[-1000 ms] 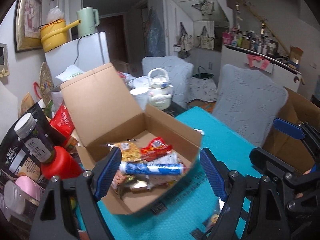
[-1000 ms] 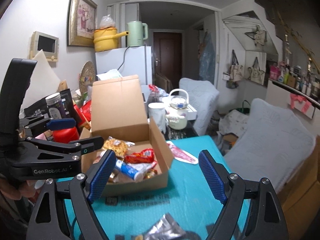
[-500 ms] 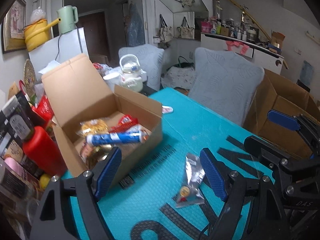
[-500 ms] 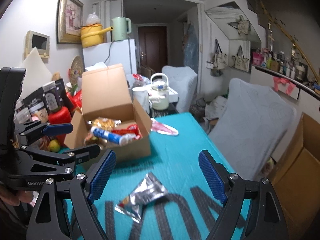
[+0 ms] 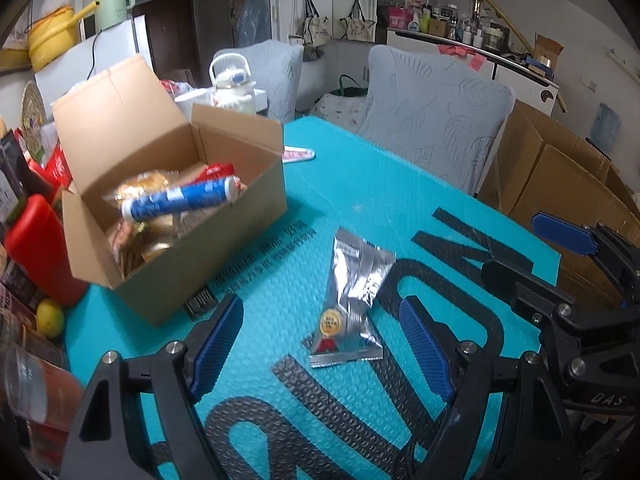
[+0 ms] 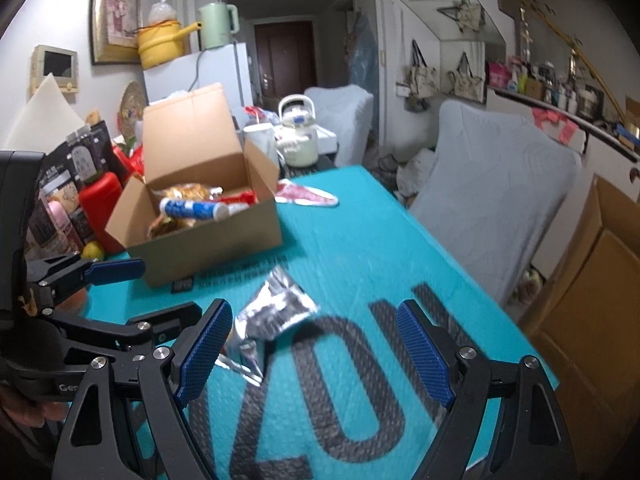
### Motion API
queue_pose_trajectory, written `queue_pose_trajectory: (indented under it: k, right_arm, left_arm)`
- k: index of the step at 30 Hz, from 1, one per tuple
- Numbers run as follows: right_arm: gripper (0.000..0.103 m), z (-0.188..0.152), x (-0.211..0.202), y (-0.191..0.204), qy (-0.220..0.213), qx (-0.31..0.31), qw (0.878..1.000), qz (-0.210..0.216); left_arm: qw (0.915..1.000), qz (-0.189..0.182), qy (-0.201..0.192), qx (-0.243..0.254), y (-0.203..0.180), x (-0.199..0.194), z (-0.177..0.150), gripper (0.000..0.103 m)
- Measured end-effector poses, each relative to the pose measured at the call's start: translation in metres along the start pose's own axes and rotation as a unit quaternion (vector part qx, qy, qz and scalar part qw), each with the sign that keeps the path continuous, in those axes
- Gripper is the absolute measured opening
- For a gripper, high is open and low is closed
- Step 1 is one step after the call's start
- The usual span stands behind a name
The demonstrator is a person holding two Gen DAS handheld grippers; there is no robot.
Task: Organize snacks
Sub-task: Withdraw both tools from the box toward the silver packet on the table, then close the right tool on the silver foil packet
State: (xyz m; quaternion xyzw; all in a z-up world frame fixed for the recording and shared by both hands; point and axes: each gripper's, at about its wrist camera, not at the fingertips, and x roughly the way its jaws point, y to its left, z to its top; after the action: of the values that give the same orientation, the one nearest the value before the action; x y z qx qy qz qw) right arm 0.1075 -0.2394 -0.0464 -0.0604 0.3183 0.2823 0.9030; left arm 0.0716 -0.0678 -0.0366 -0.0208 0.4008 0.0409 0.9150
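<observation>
An open cardboard box point(image 5: 224, 240) point(image 6: 224, 236) stands on the teal table mat, holding several snacks with a blue tube point(image 5: 180, 198) point(image 6: 192, 210) on top. A silver snack packet point(image 5: 350, 300) point(image 6: 276, 312) lies flat on the mat in front of the box. My left gripper point(image 5: 320, 344) is open and empty, just short of the packet. My right gripper point(image 6: 316, 348) is open and empty, with the packet beside its left finger. A red-and-white packet point(image 5: 298, 155) point(image 6: 308, 196) lies behind the box.
Red container point(image 5: 36, 240), jars and a lemon point(image 5: 50, 318) crowd the table's left edge. A white kettle point(image 6: 298, 136) and mug stand behind the box. Grey chairs point(image 5: 436, 112) and brown cartons point(image 5: 560, 176) stand to the right.
Both grippers have pulled back from the box toward the near table edge. The silver packet has come into view and now lies close in front of both. Both stay open.
</observation>
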Motion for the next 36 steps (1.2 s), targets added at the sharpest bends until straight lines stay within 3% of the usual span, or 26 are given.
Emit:
queue_pose_trajectory:
  k: [5,14,20,27,30,32,34,36]
  right_arm:
    - [0.085,-0.006,0.013,-0.007,0.018,0.008,1.000,0.000]
    - [0.085,-0.004,0.048,-0.012,0.048,0.002,0.999,0.024]
    - [0.085,0.004,0.081,-0.006,0.066,-0.026,0.995,0.065]
    - [0.085,0.016,0.130,-0.005,0.107,-0.041,0.981,0.158]
    - [0.077,0.020,0.149,-0.005,0.135,-0.049,0.971,0.190]
    - [0.059,0.020,0.159,-0.007,0.153,-0.044,0.964,0.213]
    - [0.048,0.019,0.166,-0.009,0.169,-0.038,0.958,0.230]
    - [0.045,0.017,0.169,-0.015,0.175,-0.025,0.953,0.247]
  left_arm:
    - [0.9996,-0.006,0.018,-0.018,0.000,0.017,-0.012,0.081]
    - [0.9943,-0.024,0.047,-0.093,0.021,0.040,-0.035,0.081]
    - [0.9916,-0.018,0.054,-0.116,0.026,0.046,-0.047,0.081]
    - [0.9869,0.003,0.077,-0.142,0.029,0.057,-0.051,0.081]
    - [0.9837,0.016,0.084,-0.158,0.029,0.062,-0.050,0.081]
    - [0.9806,0.017,0.087,-0.175,0.028,0.065,-0.049,0.081]
    - [0.9774,0.016,0.090,-0.191,0.028,0.068,-0.049,0.081]
    - [0.9752,0.019,0.091,-0.201,0.025,0.070,-0.050,0.081]
